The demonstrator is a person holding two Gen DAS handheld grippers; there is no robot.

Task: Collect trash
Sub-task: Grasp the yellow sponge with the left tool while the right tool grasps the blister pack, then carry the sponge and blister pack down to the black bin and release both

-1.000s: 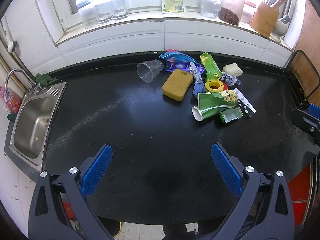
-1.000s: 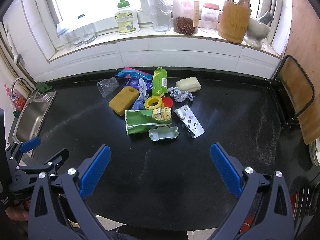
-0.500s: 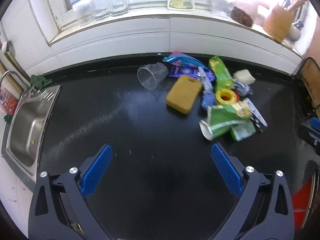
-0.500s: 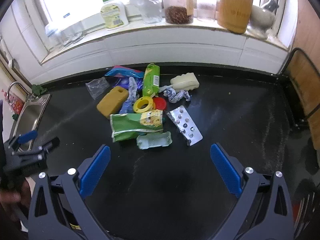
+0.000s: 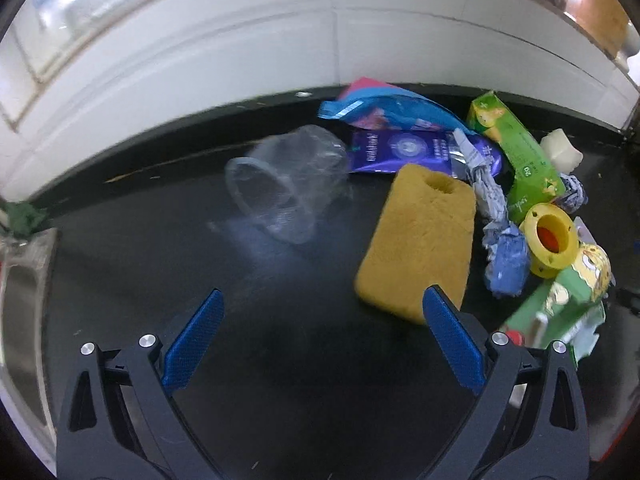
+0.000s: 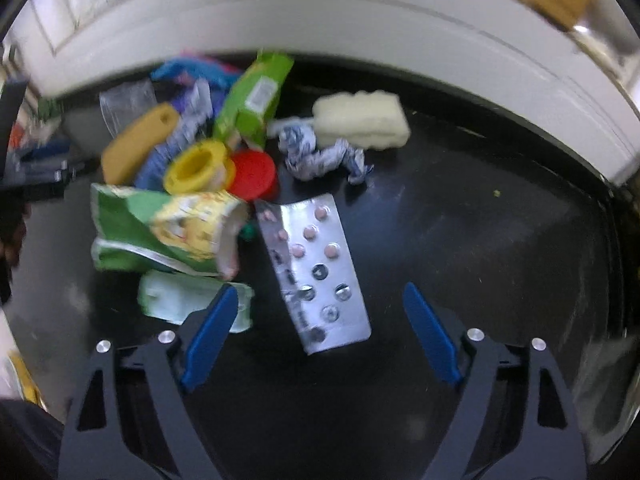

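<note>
A heap of trash lies on the black counter [image 5: 120,264]. My left gripper [image 5: 323,296] is open and empty, low over bare counter between a clear plastic cup [image 5: 280,188] lying on its side and a yellow-brown sponge [image 5: 420,240]. Its right finger overlaps the sponge's near corner. Behind are a blue wrapper [image 5: 384,112], a purple packet [image 5: 404,152], a green carton [image 5: 516,148] and a yellow ring [image 5: 552,236]. My right gripper [image 6: 320,290] straddles a silver blister pack [image 6: 316,264]. Its jaws are closing and the pads stand clear of the pack. Its left finger overlaps a pale green scrap [image 6: 180,300].
A green snack bag [image 6: 160,236], a red lid [image 6: 254,174], a crumpled wrapper [image 6: 320,156] and a pale sponge [image 6: 364,120] lie beyond the blister pack. A white tiled wall [image 5: 280,40] backs the counter. The steel sink [image 5: 16,280] is at the left edge.
Both grippers have dropped and moved forward to the trash pile, which now fills the views. The right gripper's jaws stand narrower than before, with the blister pack between them.
</note>
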